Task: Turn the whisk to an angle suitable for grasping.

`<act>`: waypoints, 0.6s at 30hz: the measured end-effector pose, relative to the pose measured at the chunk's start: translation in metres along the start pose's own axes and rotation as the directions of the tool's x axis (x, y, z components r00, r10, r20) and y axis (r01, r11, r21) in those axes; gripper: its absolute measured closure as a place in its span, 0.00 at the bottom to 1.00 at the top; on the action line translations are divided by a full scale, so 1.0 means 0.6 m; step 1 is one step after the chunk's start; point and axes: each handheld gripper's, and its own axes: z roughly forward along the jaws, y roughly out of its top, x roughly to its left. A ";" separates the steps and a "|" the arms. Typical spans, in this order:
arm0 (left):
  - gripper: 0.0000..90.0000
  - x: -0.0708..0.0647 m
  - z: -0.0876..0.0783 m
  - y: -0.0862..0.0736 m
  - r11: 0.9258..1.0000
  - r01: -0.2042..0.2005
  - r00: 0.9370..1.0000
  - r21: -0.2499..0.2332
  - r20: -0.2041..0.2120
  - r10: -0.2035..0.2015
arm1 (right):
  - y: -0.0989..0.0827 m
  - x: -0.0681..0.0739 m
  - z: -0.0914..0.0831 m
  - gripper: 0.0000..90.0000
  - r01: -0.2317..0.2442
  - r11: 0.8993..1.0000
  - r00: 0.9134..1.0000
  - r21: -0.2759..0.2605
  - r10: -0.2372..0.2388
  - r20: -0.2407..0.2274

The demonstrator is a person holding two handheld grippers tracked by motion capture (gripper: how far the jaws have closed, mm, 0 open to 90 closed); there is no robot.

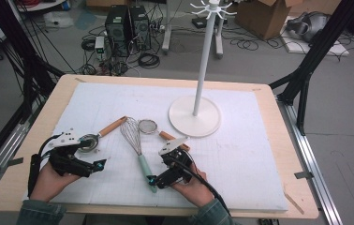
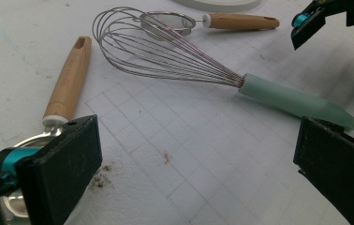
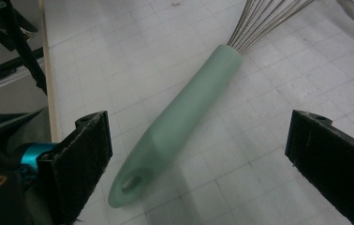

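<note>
The right gripper (image 3: 198, 154) was held with jaws wide apart astride the whisk (image 3: 180, 117), unclamped, ready for grasping its handle; the left gripper (image 2: 196, 154) was kept open and empty.

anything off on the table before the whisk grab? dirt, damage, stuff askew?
Minor only. In the left gripper view, dark crumbs lie on the white mat beside the left tool, with a small reddish mark nearby. The whisk wires overlap the small strainer. Nothing looks damaged or spilled.
</note>
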 end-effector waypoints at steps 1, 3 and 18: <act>0.02 0.000 0.000 0.000 1.000 0.000 1.000 0.001 0.000 0.000 | 0.001 0.001 0.007 0.07 0.008 1.000 1.000 0.008 -0.008 -0.001; 0.02 0.000 0.000 0.000 1.000 0.001 1.000 0.001 -0.001 -0.001 | 0.002 0.003 0.014 0.07 0.004 1.000 1.000 0.014 -0.004 0.001; 0.02 0.001 0.000 0.000 1.000 0.004 1.000 -0.005 -0.001 -0.004 | 0.010 0.012 0.052 0.21 0.012 0.999 1.000 0.047 -0.013 0.017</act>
